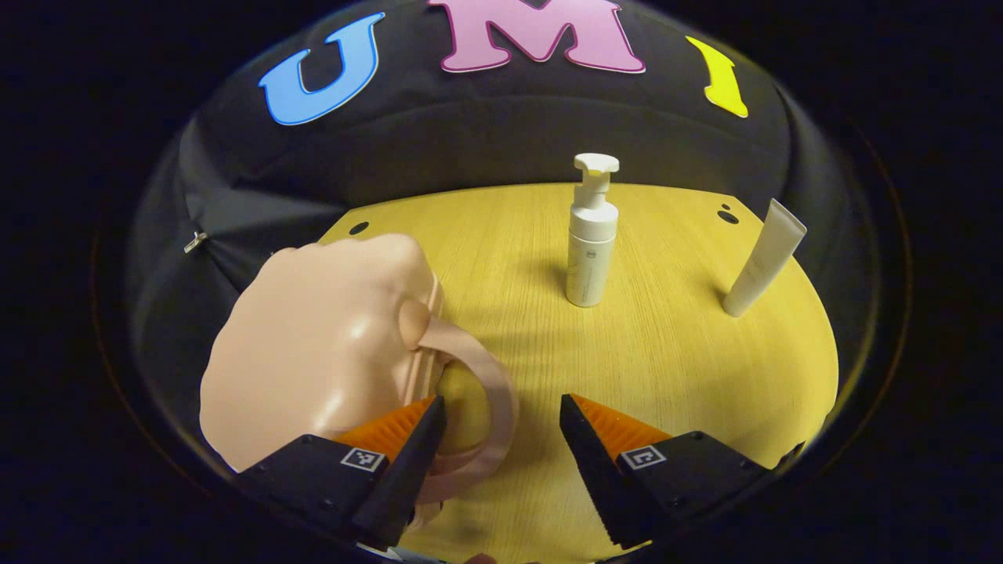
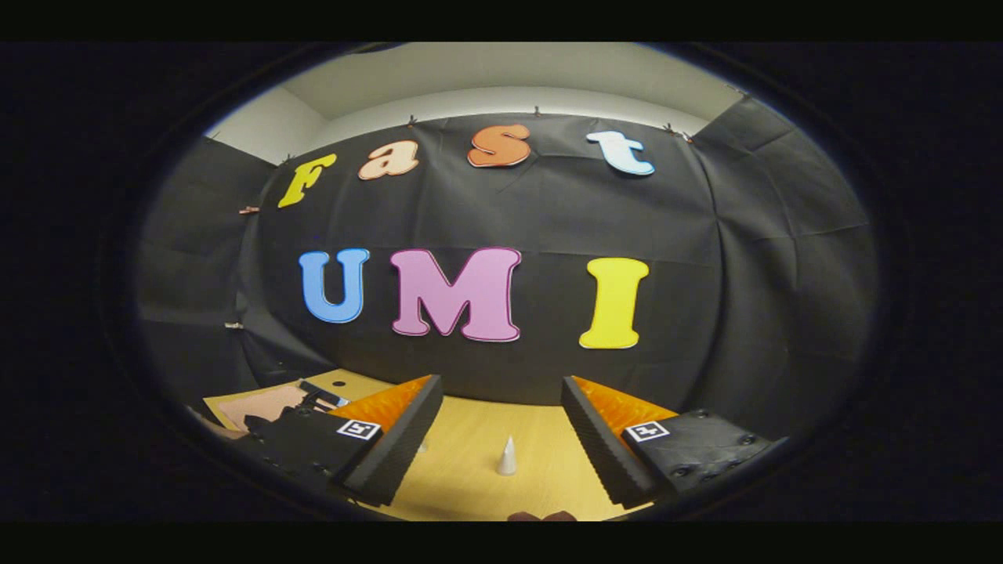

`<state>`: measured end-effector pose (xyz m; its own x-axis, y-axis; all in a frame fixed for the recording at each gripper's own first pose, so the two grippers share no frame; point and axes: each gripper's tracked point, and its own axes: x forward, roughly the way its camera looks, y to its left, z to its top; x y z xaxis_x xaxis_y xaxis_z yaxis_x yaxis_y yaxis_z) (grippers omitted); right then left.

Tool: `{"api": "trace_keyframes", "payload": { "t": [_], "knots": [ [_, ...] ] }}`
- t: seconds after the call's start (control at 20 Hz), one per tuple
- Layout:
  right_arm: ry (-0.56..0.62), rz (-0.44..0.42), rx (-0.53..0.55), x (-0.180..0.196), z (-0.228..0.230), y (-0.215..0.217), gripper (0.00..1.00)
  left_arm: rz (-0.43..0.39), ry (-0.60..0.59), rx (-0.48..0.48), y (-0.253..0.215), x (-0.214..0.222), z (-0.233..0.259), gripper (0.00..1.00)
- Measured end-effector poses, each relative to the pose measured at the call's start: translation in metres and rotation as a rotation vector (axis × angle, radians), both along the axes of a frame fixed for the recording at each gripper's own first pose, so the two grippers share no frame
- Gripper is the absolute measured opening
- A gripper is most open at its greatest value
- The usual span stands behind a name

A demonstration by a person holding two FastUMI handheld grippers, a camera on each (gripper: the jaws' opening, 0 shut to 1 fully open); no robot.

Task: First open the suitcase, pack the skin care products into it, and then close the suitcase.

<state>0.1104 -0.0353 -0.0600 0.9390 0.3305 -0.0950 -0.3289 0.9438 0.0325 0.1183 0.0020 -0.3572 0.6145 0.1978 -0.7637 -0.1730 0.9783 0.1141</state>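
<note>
Black cloth closes off the back of the booth, and a yellow wood-grain counter [image 1: 666, 352] lies under both my tools. From the left tool [image 1: 501, 411] outward: its two fingers stand spread apart, released, gripping nothing. One finger [image 1: 407, 439] sits right against the looped handle [image 1: 490, 392] of the single pink suitcase [image 1: 313, 352], which lies closed on the counter's left side; whether the finger actually touches the handle I cannot tell. The other finger hangs over bare wood. Past the suitcase I count two skin care products: one white pump bottle [image 1: 592, 243] standing upright near the middle of the counter, and one white tube [image 1: 764, 266] standing tilted on its cap toward the right edge, well apart from the bottle. Nothing stands between the left tool and either product. Three small dark holes mark the counter's far edge.

In the right gripper view, my right tool [image 2: 501, 415] is also released, fingers wide, held high and aimed at the cloth wall. Between its fingers, far below, one white tube [image 2: 508, 457] shows on the counter. At the lower left of that view I see the other tool's dark body [image 2: 294, 435] over a patch of pink suitcase [image 2: 262, 405].
</note>
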Motion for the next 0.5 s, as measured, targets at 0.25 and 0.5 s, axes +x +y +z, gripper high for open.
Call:
{"api": "trace_keyframes", "payload": {
  "t": [0.25,0.5],
  "knots": [
    [-0.005,-0.016,-0.065,0.001,0.001,0.017,0.96,-0.06,0.104,0.053,0.013,-0.004,-0.015,0.42],
    [-0.003,-0.042,-0.088,-0.001,0.003,0.046,0.96,-0.171,0.07,0.066,0.011,-0.002,0.029,0.13]
  ]
}}
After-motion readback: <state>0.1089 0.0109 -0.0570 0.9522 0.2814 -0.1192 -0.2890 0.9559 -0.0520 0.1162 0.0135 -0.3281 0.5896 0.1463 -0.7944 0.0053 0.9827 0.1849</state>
